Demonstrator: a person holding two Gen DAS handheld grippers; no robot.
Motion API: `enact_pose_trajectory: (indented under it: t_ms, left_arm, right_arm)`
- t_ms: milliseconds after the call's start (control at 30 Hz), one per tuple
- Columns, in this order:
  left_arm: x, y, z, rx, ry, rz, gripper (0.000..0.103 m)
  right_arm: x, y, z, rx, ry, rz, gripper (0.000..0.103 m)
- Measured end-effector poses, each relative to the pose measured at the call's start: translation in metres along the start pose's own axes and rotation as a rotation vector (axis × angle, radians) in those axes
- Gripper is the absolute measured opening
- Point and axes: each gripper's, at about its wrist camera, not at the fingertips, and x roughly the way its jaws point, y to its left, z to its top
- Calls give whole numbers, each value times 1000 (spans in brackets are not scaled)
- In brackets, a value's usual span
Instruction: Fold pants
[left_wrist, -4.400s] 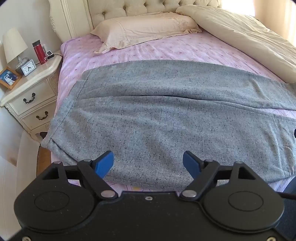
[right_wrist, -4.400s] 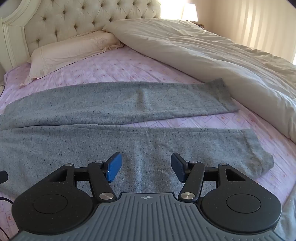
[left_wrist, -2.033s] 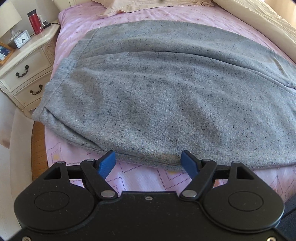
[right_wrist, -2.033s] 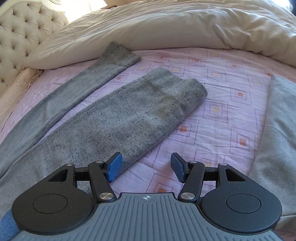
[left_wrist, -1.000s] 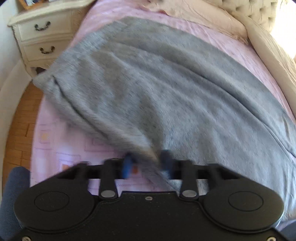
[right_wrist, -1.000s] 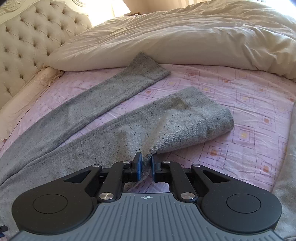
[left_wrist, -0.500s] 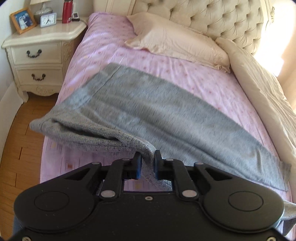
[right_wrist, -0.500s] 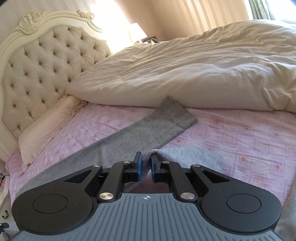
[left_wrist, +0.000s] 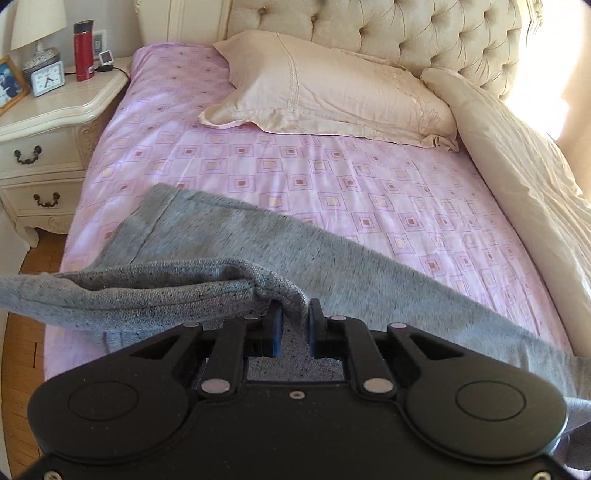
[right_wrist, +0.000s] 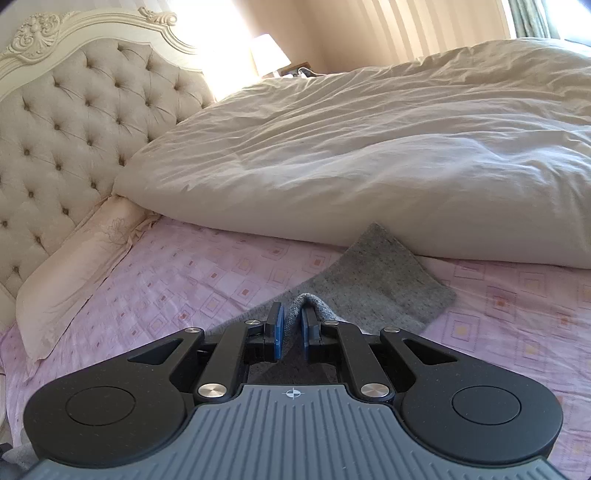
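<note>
Both grippers, left gripper (left_wrist: 294, 317) and right gripper (right_wrist: 289, 325), pinch pants (left_wrist: 332, 266) (no writing legible)

No legible text, labels or brands, clock (left_wrist: 47, 78) face on nightstand (left_wrist: 55, 110) too small to read, bottle (left_wrist: 83, 50) unmarked

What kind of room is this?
A bedroom, most likely. There is a bed with a pink sheet and a pillow, a tufted headboard, and a nightstand holding a clock.

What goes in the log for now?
left: shut on pants | right: shut on pants | near leg lifted | far leg on bed
</note>
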Motion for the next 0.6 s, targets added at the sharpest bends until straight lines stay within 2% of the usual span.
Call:
enact_pose_trajectory:
  t_ms: [267,600]
  left_arm:
    - [73,-28,25,20,47,60,17]
    - [127,-41,43,1,92,82,18]
  right_arm:
    - [78,26,7,-83,80,-74,10]
    - [140,38,6,-131,170,-155,10]
